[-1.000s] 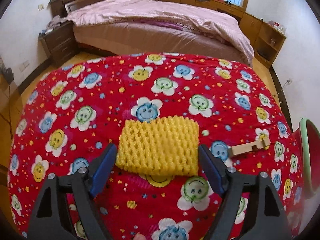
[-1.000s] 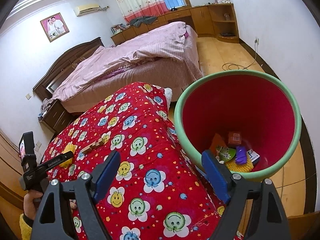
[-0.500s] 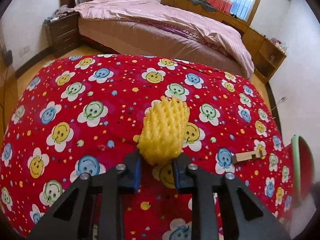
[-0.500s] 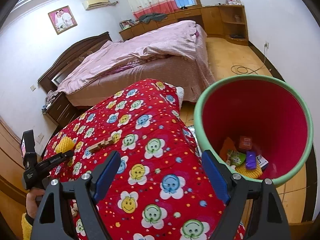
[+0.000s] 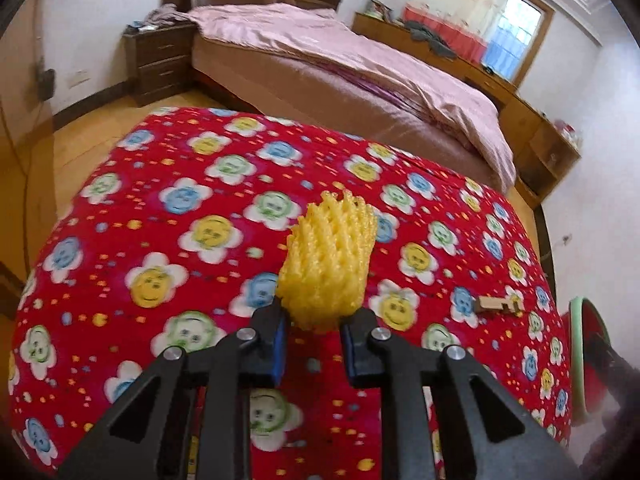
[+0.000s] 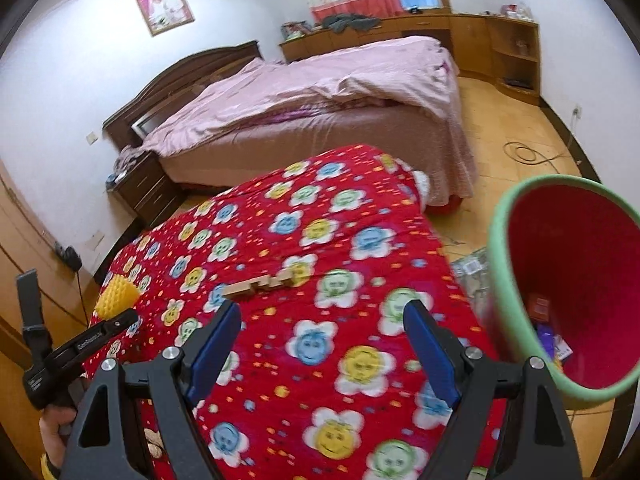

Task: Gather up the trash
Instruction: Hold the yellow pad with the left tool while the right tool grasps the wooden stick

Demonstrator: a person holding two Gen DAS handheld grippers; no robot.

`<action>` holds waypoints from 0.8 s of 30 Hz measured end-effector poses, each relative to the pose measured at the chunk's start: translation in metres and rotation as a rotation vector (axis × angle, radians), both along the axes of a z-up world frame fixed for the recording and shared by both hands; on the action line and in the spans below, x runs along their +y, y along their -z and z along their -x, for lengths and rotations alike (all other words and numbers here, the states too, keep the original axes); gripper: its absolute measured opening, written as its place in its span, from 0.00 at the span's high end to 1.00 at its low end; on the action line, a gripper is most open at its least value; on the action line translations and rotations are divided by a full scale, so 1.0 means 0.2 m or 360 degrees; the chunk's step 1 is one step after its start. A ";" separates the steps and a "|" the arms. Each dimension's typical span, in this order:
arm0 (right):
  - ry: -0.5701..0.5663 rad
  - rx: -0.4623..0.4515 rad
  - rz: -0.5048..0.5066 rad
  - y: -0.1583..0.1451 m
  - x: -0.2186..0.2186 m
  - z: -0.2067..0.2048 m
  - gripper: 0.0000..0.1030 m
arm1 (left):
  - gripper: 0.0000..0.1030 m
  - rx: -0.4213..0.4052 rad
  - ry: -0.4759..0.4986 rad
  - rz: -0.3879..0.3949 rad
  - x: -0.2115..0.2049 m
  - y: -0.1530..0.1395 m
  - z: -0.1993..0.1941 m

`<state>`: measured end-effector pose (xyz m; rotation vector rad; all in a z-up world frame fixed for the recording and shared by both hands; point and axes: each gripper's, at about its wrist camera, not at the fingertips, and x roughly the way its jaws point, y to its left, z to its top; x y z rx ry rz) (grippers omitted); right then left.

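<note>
Foam netting, a yellow squashed fruit sleeve (image 5: 326, 268), is sitting pinched in the left gripper (image 5: 312, 330) above the red flower-patterned blanket (image 5: 160, 208). Beside that blanket, the red bin with a green rim (image 6: 500, 264) is standing. The right gripper (image 6: 324, 340) is opening wide over it, gripping nothing, near a small wooden piece (image 6: 262, 283) lying there.

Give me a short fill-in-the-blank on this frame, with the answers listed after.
1. The left gripper is shut on a foam net whose colour is ____.
2. The right gripper holds ____.
3. The wooden piece lies on a blanket printed with smiling ____.
4. The bin has a red inside and a ____ rim.

Answers: yellow; nothing; flowers; green
</note>
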<state>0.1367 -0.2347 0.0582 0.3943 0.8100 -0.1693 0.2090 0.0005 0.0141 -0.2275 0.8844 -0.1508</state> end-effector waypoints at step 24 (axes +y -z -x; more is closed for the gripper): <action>-0.0208 0.0232 0.0323 0.29 0.33 -0.48 0.06 | 0.79 -0.0006 0.0010 -0.0018 0.00 0.11 -0.01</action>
